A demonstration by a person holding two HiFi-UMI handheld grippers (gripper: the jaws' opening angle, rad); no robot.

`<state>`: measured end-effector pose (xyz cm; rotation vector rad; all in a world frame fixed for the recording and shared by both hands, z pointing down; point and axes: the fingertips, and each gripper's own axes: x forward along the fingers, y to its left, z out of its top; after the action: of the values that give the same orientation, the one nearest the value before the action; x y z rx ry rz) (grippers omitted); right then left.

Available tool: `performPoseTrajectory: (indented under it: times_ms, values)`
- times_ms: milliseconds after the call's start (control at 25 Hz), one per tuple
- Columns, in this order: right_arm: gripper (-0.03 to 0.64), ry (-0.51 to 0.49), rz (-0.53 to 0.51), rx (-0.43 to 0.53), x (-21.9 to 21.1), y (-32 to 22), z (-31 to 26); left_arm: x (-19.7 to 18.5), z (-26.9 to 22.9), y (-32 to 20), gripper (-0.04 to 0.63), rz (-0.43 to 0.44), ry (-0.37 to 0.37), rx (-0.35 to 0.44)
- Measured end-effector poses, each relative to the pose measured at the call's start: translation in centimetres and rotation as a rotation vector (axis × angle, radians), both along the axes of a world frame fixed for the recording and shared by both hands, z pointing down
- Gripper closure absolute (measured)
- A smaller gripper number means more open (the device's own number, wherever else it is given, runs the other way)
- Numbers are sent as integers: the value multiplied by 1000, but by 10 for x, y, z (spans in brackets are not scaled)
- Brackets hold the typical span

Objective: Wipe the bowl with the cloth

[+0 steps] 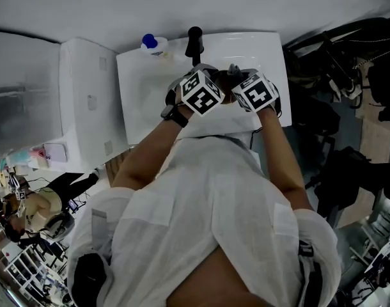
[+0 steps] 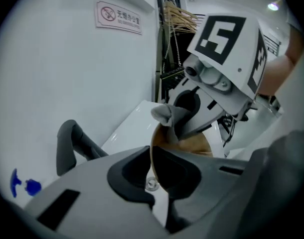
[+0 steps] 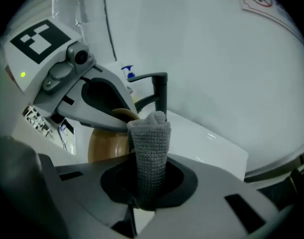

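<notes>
Brown bowl (image 2: pixel 197 144) sits pinched at its rim by the left gripper (image 2: pixel 152 169), steady for the right gripper (image 3: pixel 148 183), which clamps the grey cloth (image 3: pixel 150 143).

grey cloth (image 3: pixel 149 153), tan bowl (image 2: pixel 193 146), white sink (image 1: pixel 144 85)

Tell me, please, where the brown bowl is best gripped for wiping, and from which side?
Grip its thin rim, coming edge-on from the left. The bowl stands tilted, so its wall fits between the jaws of the left gripper, as now, leaving the hollow open to the cloth in the right gripper.
</notes>
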<state>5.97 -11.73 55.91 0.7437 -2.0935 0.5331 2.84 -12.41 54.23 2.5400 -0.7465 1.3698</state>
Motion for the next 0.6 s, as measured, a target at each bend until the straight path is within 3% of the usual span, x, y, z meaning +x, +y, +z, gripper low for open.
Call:
performPoseTrajectory:
  times_ms: [160, 280, 360, 440, 520, 600]
  values:
    - [560, 86, -153, -12, -9, 15, 1, 7, 8, 15, 572, 183, -62, -51]
    - [566, 91, -135, -42, -11, 17, 6, 11, 13, 18, 572, 274, -94, -39]
    - [574, 1, -14, -62, -7, 9, 6, 14, 8, 13, 568, 239, -45, -23]
    - [574, -69, 113, -60, 5, -1, 2, 15, -2, 2, 563, 131, 37, 1]
    - [574, -108, 229, -40, 21, -9, -1, 11, -9, -10, 450, 14, 88, 32]
    - [574, -184, 370, -14, 36, -17, -6, 8, -15, -17, 425, -79, 117, 74]
